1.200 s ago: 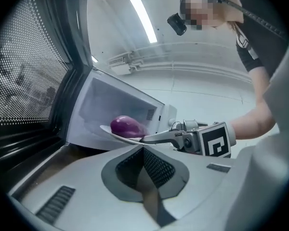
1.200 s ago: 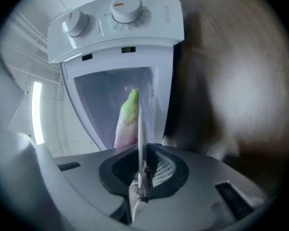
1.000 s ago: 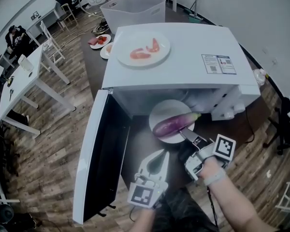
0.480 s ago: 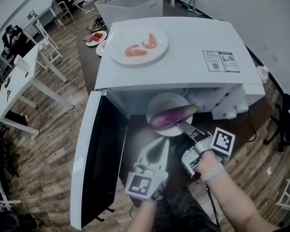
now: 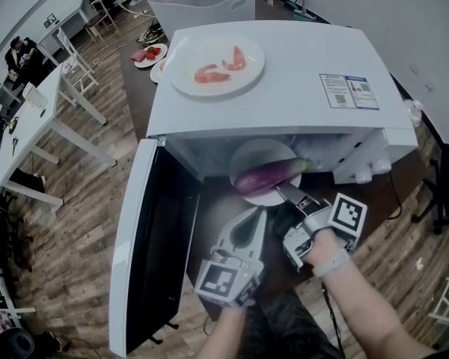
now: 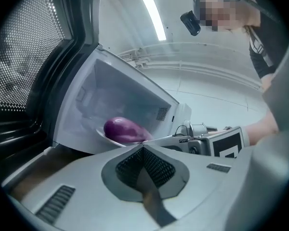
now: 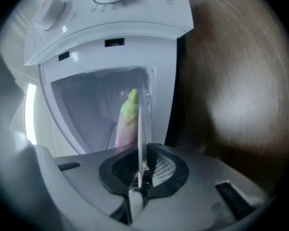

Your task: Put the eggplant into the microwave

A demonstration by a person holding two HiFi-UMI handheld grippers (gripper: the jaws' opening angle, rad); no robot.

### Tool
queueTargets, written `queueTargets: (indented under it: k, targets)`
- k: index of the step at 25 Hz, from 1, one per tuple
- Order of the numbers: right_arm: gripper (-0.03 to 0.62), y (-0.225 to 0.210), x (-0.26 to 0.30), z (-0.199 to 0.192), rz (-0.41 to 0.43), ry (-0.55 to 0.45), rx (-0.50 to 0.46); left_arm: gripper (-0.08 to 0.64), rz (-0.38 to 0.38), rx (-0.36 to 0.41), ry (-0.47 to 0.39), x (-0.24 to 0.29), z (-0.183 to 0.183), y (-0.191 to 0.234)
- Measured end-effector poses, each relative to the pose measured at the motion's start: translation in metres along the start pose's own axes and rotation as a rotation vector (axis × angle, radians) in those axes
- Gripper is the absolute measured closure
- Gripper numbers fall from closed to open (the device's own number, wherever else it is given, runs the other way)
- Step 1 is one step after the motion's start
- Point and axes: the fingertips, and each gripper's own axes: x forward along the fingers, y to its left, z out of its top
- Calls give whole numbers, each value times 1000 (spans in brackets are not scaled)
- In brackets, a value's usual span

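Soft overhead light fills the room; a ceiling strip light (image 6: 151, 14) glares white in the left gripper view. The microwave (image 5: 284, 73) top gleams, its cavity shaded. Both gripper views bend and darken at their rims; the right one's tabletop (image 7: 231, 81) is smeared.

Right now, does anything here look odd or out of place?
One thing: a plate of pink food sits on top of the microwave, an unusual perch. Otherwise the eggplant lies on a second plate at its opening, gripped by the right gripper.
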Motion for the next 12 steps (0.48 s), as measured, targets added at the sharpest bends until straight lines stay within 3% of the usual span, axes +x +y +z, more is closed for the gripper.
queueTargets:
  k: [12]
  targets:
    - [568,0,9,6,-10,-14,-8,557,10,-41,-7,9,0,11]
